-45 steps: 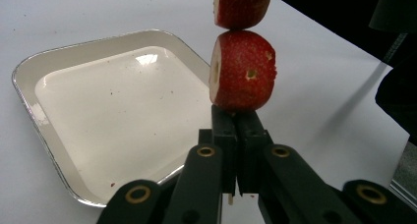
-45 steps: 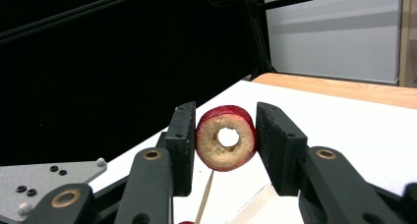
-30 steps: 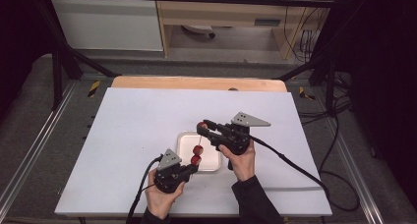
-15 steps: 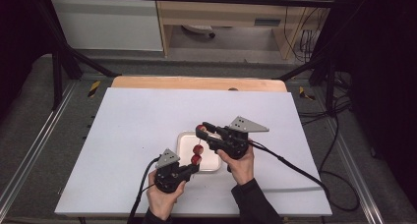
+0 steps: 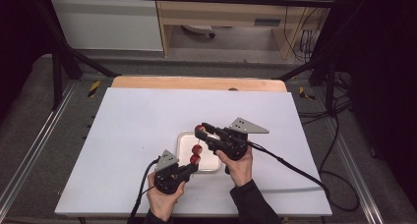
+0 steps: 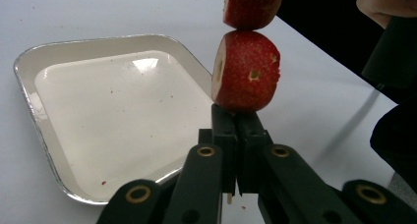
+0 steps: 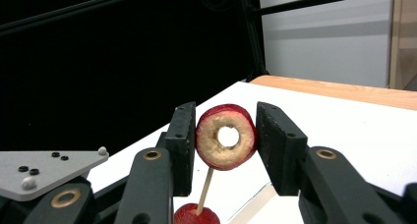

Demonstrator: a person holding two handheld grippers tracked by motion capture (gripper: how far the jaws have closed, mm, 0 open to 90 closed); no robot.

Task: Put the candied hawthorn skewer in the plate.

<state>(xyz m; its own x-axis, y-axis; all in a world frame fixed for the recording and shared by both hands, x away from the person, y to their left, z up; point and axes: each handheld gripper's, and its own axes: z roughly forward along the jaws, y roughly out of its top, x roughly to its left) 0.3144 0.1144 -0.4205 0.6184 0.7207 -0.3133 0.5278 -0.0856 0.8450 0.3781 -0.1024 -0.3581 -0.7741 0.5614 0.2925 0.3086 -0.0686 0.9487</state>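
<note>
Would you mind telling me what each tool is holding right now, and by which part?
The left tool grips the skewer's bottom end, below the lowest red fruit piece. The right tool brackets the top ring-shaped piece by its sides; contact is unclear.

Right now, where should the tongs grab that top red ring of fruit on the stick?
Grip the top red fruit ring by its rounded red outer rim, one pad on each side, as the right tongs frame it. Its cored hole faces the camera, and the thin wooden skewer runs out underneath, so squeeze across, not along.
</note>
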